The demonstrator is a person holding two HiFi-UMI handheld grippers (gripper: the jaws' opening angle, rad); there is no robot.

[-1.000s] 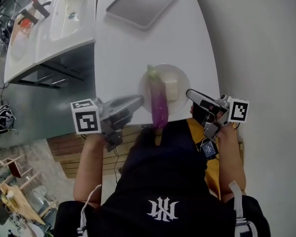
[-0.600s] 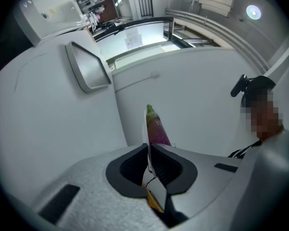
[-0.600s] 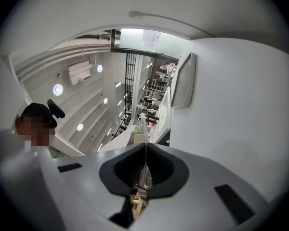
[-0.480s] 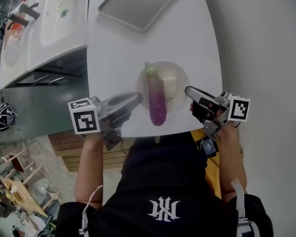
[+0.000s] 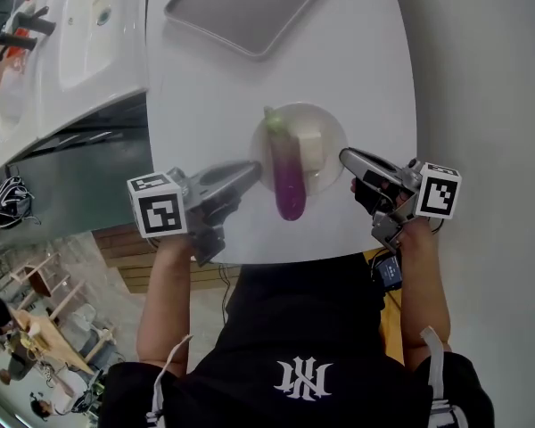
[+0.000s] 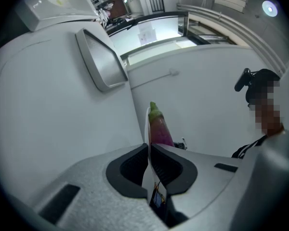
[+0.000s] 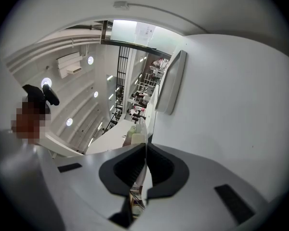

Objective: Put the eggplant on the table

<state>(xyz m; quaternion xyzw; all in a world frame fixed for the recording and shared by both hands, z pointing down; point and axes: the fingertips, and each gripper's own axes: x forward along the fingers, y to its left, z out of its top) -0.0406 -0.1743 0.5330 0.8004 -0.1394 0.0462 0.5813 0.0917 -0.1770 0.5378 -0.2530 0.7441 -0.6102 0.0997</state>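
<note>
The table [image 5: 205,96] lies bare all round the plate [image 5: 330,130], with only the tray [image 5: 250,3] standing at its far end.

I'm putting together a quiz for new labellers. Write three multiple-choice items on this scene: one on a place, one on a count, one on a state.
1. Where does the eggplant lie?
A in a bowl
B on the plate
C on the floor

2. How many things lie on the plate?
A one
B two
C four

3. How do the left hand-held gripper's jaws stand?
A wide open
B shut on the eggplant
C shut on the plate's rim

Answers:
1 B: the eggplant lies lengthwise across the plate.
2 B: only the eggplant and a pale block are on it.
3 C: the rim's thin white edge is pinched between the jaws.
</note>
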